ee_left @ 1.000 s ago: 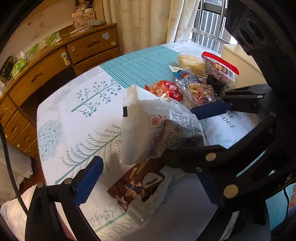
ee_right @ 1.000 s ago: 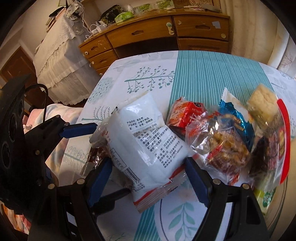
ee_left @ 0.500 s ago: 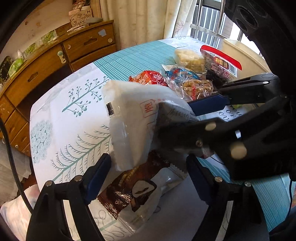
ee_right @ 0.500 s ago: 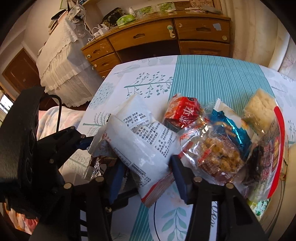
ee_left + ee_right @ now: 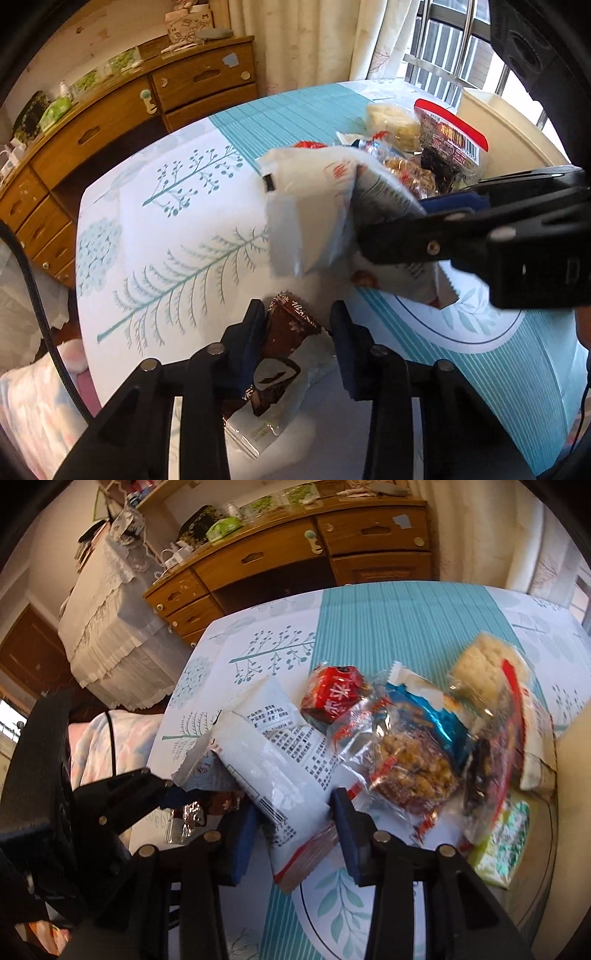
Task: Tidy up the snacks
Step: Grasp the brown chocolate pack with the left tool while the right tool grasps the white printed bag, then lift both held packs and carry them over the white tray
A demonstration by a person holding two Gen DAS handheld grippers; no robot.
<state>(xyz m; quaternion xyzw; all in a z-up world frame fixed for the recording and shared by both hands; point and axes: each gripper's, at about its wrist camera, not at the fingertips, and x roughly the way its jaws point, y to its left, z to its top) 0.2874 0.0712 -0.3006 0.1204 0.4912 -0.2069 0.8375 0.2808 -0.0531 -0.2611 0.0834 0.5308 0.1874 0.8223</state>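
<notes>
Snacks-wise, the brown packet (image 5: 280, 354) sat right between the left tongs (image 5: 295, 332), pinched shut on it at the desk (image 5: 166, 229) edge, while the right tongs (image 5: 295, 812) gripped the white bag (image 5: 273, 760), long axis pointing toward the pile (image 5: 424, 738) beyond.

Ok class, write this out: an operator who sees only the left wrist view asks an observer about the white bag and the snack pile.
Operator: Where does the right claw grip the white bag?
Observer: At its red-striped end, one finger on each side, right by the barcode.
Operator: Is anything hidden behind the red-topped bag?
Observer: Yes, a green and white packet lies at the pile's near right corner.
</notes>
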